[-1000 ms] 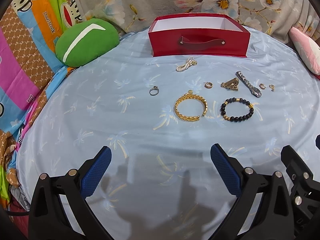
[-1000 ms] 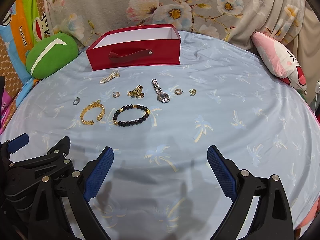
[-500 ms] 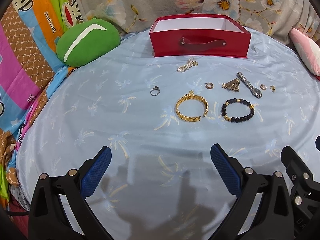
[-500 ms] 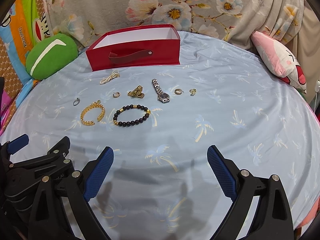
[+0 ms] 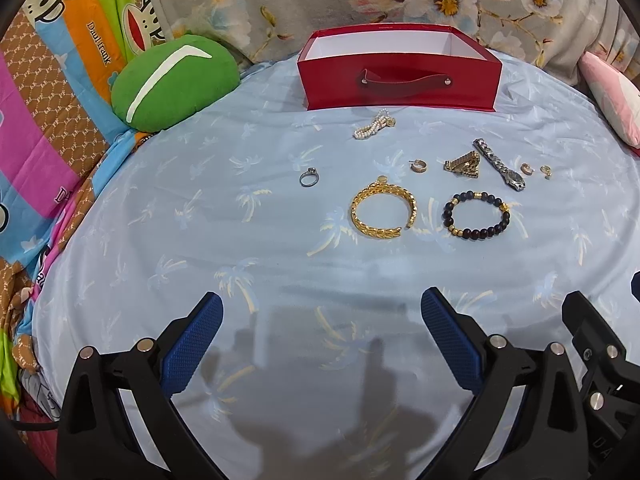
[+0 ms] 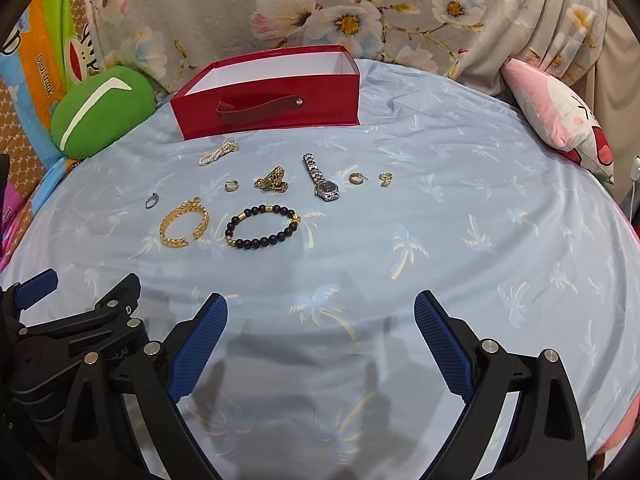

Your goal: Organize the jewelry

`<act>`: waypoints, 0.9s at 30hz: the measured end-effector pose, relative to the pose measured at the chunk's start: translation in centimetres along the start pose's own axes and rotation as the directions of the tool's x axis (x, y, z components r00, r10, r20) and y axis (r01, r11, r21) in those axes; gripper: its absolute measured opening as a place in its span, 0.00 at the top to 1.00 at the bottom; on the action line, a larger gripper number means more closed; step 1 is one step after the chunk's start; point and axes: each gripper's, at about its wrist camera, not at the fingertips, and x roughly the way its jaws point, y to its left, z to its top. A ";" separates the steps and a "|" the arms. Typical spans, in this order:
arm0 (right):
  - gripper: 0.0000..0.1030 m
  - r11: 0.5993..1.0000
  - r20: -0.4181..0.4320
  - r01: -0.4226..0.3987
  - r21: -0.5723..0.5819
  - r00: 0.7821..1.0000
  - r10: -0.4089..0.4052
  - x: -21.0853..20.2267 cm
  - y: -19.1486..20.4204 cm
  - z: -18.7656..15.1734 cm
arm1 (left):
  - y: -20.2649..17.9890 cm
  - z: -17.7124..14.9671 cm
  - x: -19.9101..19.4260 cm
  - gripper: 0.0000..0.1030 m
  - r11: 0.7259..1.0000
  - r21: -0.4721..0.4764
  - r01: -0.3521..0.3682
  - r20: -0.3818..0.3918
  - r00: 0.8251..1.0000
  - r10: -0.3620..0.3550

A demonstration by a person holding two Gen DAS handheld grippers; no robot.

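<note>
Gold cuff bracelet (image 5: 383, 212): nearest piece ahead of the left gripper (image 5: 322, 338), right of centre in the left view; its gap faces lower right.
Black bead bracelet (image 6: 262, 227): just beside the cuff, apart from it; left of centre in the right view, up and left of the right gripper (image 6: 320, 338).
Nearer hand (judgement): left for the cuff, either for the beads.
Long axes: wristwatch (image 6: 321, 182) runs from upper left to lower right; pearl strand (image 5: 374, 123) lies diagonal, just before the box.
Counts: two bracelets, one watch, one pearl strand, one gold chain heap (image 5: 463, 164), one silver ring (image 5: 309, 177), three small earrings or rings.
Red box (image 5: 400, 86): one, open, top centre, nothing visible inside.
Grippers: both spread wide, holding nothing, hovering over the blue sheet (image 5: 248, 264).
Green cushion (image 5: 172, 82): upper left.
</note>
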 end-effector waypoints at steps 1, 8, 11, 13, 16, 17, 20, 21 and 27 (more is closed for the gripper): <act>0.10 1.000 0.000 0.000 0.001 1.000 0.000 0.0 0.0 0.0 | 0.0 0.0 0.0 0.06 1.000 0.000 0.001 0.000 1.000 -0.001; 0.10 1.000 0.000 -0.002 0.002 1.000 0.002 0.0 0.0 -0.1 | -0.1 0.0 0.1 0.06 1.000 0.002 0.002 -0.004 1.000 -0.002; 0.10 1.000 0.000 -0.001 0.002 1.000 0.001 0.0 -0.1 0.0 | -0.1 -0.1 0.1 0.06 1.000 0.004 0.000 -0.003 1.000 0.000; 0.10 1.000 0.000 -0.002 0.002 1.000 0.002 0.0 0.0 -0.1 | -0.1 -0.1 0.1 0.06 1.000 0.003 0.002 -0.003 1.000 -0.002; 0.10 1.000 0.001 -0.002 0.002 1.000 0.002 0.0 -0.1 -0.1 | -0.1 0.0 0.1 0.06 1.000 0.004 0.000 -0.003 1.000 0.000; 0.10 1.000 0.001 -0.001 0.001 1.000 0.001 0.0 0.0 -0.1 | -0.1 0.0 0.1 0.06 1.000 0.003 0.002 -0.005 1.000 -0.002; 0.10 1.000 0.000 -0.002 0.001 1.000 0.002 0.0 0.0 -0.1 | -0.1 0.0 0.1 0.06 1.000 0.003 0.000 -0.004 1.000 0.000; 0.10 1.000 0.000 -0.002 0.002 1.000 0.002 0.0 -0.1 -0.1 | -0.1 0.0 0.1 0.06 1.000 0.003 0.002 -0.005 1.000 -0.002; 0.10 1.000 0.000 -0.003 0.003 1.000 0.003 -0.1 -0.1 0.0 | -0.2 -0.2 0.1 0.06 1.000 0.004 0.001 -0.006 1.000 -0.001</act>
